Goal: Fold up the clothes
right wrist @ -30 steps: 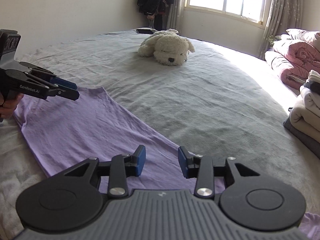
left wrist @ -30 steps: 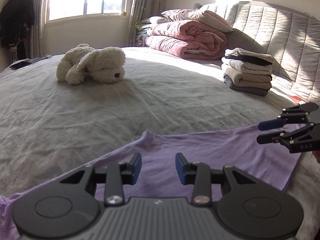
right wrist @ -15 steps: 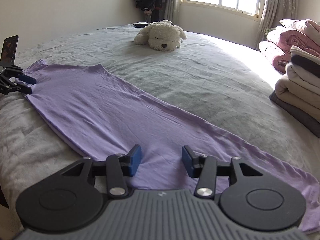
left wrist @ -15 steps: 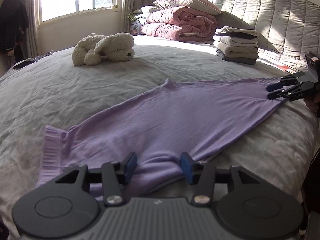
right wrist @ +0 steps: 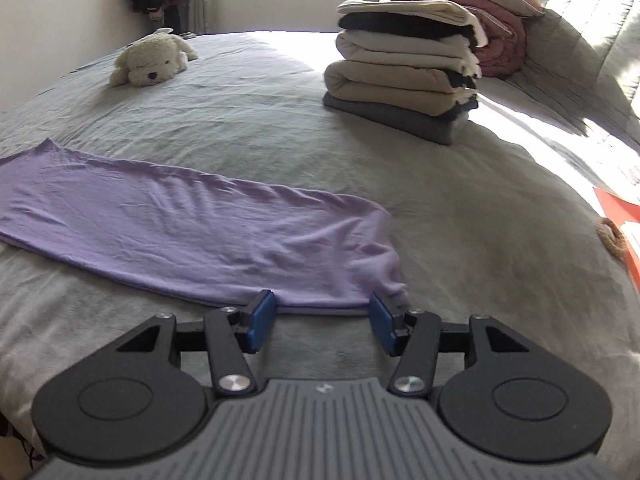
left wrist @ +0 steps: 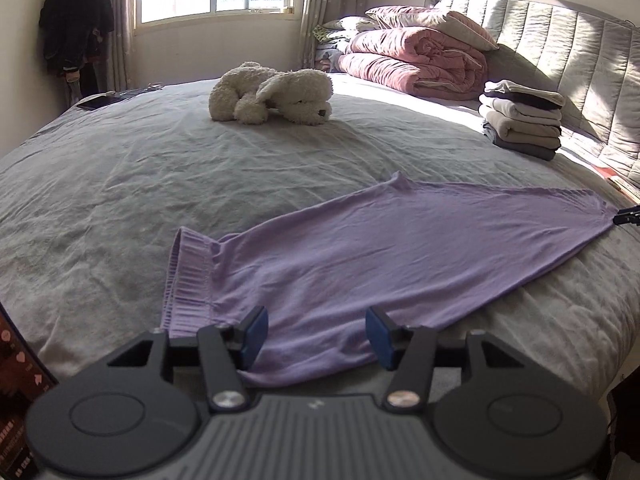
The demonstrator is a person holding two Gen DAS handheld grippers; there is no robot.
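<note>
On the bed (left wrist: 120, 184) | purple garment (left wrist: 380, 248) flat | left hand-held gripper (left wrist: 316, 334), right hand-held gripper (right wrist: 322, 320) spread, just widened, pinching nothing

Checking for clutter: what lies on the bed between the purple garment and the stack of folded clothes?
Nothing: in the right wrist view only bare grey sheet separates the purple garment from the stack of folded clothes.

1. The lilac garment (left wrist: 392, 252) lies spread flat and long across the grey bed (left wrist: 200, 184), lightly wrinkled.
2. Its ribbed band end (left wrist: 188, 276) lies at one end.
3. It lies well short of the folded clothes stack (right wrist: 404, 68).
</note>
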